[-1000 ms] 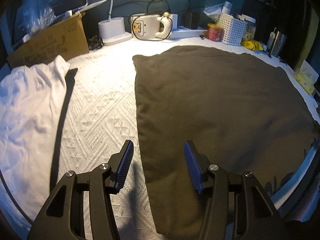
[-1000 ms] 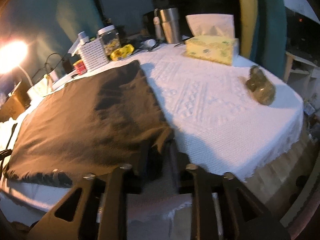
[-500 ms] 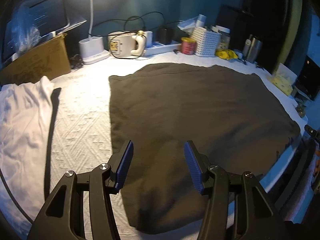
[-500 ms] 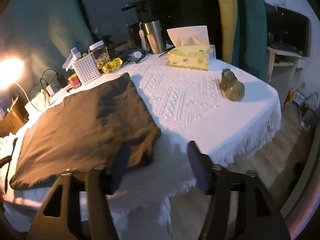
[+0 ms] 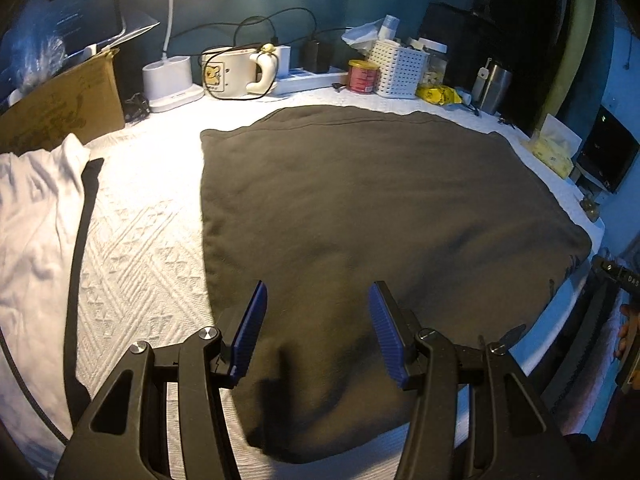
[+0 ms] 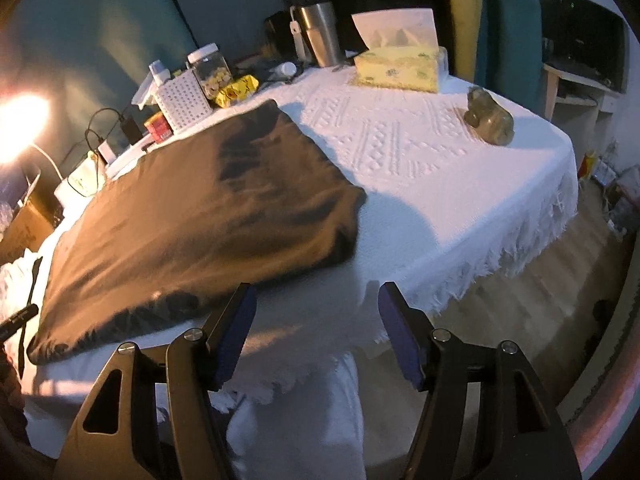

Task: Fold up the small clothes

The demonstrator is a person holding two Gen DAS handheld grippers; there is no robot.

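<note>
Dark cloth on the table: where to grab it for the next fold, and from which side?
Take the dark cloth at its near right corner, coming in low from the table's front edge. It lies flat, so only edges give purchase; that corner sits just ahead of the open right gripper. The left gripper can take the near left corner.

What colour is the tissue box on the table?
Pale yellow with a small floral print; the tissue box shows best in the right wrist view.
</note>
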